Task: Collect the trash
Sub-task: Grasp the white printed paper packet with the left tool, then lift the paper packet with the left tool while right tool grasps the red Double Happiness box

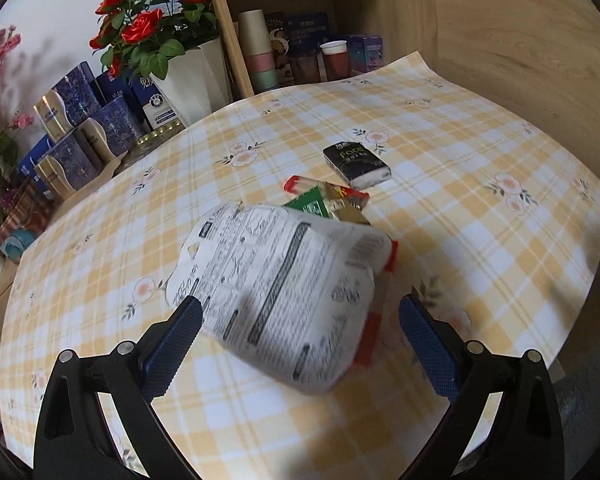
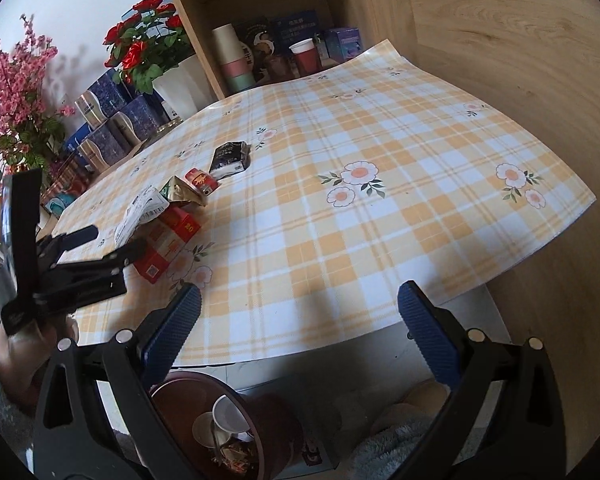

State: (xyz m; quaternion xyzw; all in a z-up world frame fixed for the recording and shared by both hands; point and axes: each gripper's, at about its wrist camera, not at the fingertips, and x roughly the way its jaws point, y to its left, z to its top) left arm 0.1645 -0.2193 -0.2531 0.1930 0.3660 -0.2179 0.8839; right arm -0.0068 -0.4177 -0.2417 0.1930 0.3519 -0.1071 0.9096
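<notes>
Straddling the white printed wrapper, the left gripper stood released, pads clear of it. Wrapper: light, crinkly, crushable; best pinched across its middle. Beneath it a red carton; behind it a green-gold packet and a black tissue pack. Right gripper, released and empty, hung off the wrapper's side above the bin.
</notes>
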